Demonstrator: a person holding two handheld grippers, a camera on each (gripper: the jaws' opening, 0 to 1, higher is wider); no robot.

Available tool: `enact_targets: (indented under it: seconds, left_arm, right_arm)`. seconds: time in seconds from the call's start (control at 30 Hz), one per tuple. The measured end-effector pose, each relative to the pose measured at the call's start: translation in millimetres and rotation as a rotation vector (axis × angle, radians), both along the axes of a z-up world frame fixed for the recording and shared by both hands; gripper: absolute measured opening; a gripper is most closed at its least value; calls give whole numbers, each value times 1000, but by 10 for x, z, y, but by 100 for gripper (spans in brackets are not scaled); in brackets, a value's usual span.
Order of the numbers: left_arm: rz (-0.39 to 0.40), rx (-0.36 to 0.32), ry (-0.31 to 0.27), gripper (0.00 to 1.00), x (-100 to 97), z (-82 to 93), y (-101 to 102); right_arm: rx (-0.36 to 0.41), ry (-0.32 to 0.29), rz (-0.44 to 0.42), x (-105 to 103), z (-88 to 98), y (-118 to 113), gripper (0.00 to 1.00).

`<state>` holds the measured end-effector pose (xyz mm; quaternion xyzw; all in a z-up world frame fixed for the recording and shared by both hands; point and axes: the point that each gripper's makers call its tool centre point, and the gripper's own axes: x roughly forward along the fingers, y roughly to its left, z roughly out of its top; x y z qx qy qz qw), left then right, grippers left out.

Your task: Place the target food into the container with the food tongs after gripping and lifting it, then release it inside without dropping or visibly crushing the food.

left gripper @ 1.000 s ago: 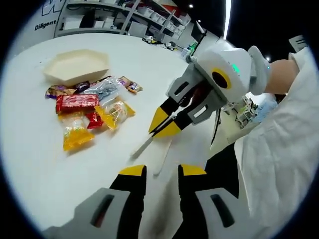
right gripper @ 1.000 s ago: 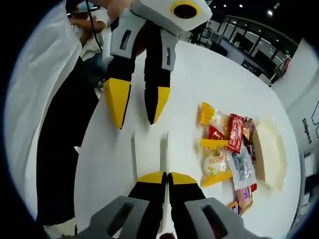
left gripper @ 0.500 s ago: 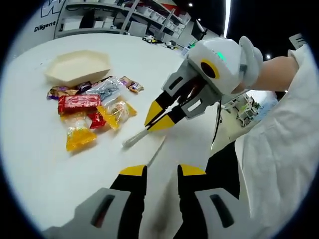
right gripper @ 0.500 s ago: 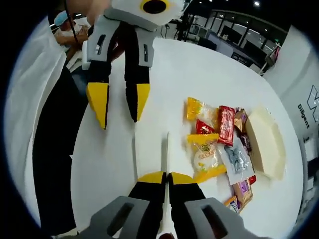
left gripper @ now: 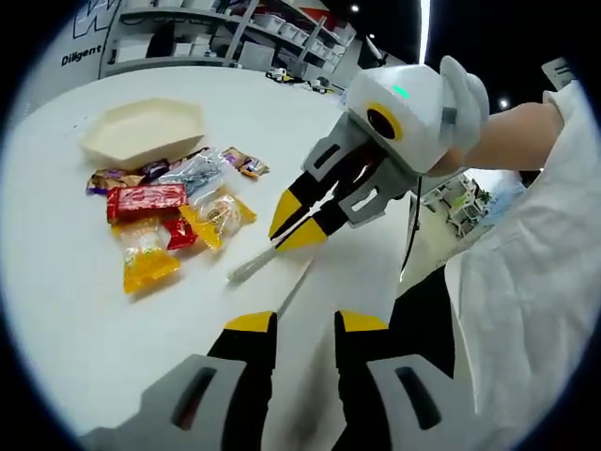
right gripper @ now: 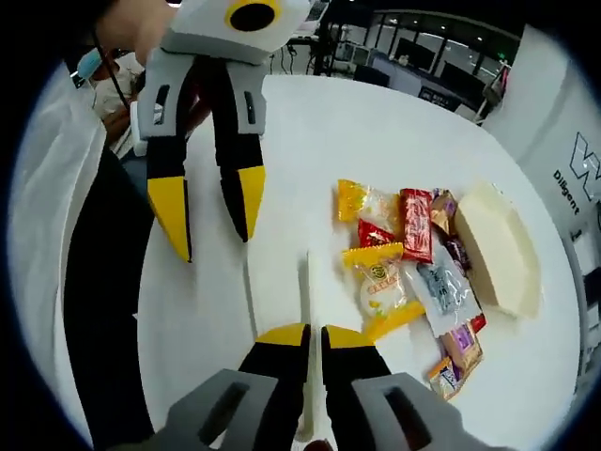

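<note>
Two grippers over a white table [left gripper: 75, 310]: right gripper [left gripper: 293, 219] angled down, jaws clamped on white tongs [left gripper: 252, 264]; left gripper [right gripper: 208, 221] hovers with jaws apart, holding nothing. Wrapped snacks [right gripper: 404, 272] lie heaped beside the tray [right gripper: 498, 258]

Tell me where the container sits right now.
In the left gripper view the cream container sits on the white table at upper left, just beyond the pile of snack packets; in the right gripper view it lies far right.
</note>
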<state>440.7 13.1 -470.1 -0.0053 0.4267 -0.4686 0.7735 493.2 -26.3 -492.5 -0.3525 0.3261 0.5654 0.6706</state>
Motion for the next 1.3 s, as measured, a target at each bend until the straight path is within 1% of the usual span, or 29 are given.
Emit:
enact_targets:
  seconds: [0.1,0.17,0.23,0.3,0.37,0.5,0.6,0.7,0.87,1.03,1.3]
  left_arm:
    - [-12,9,-19,22,19,-17,-37]
    - [-40,38,-48,23,26,-48,-52]
    - [-64,48,-54,23,13,-74,-83]
    - [-72,50,-54,23,17,-88,-102]
    - [-78,54,-63,23,40,-92,-108]
    - [-123,99,-94,21,52,-145,-100]
    - [-133,102,-100,20,55,-152,-116]
    - [-163,130,-119,19,57,-192,-121]
    - [-178,144,-123,18,66,-223,-143]
    - [-182,159,-127,14,100,-253,-149]
    - [-202,169,-130,10,117,-279,-174]
  right_arm:
    - [2,-4,-12,14,12,-76,2]
    - [10,-1,-22,6,32,-122,3]
    - [20,8,-38,-4,50,-159,6]
    - [19,8,-42,-10,45,-198,6]
    - [32,8,-50,-22,68,-222,8]
    - [45,20,-66,-45,84,-266,11]
    - [53,23,-73,-62,86,-286,13]
    - [62,24,-83,-76,101,-306,13]
    - [69,26,-102,-99,102,-372,15]
    - [84,27,-119,-127,114,-423,16]
    - [106,26,-153,-153,130,-511,17]
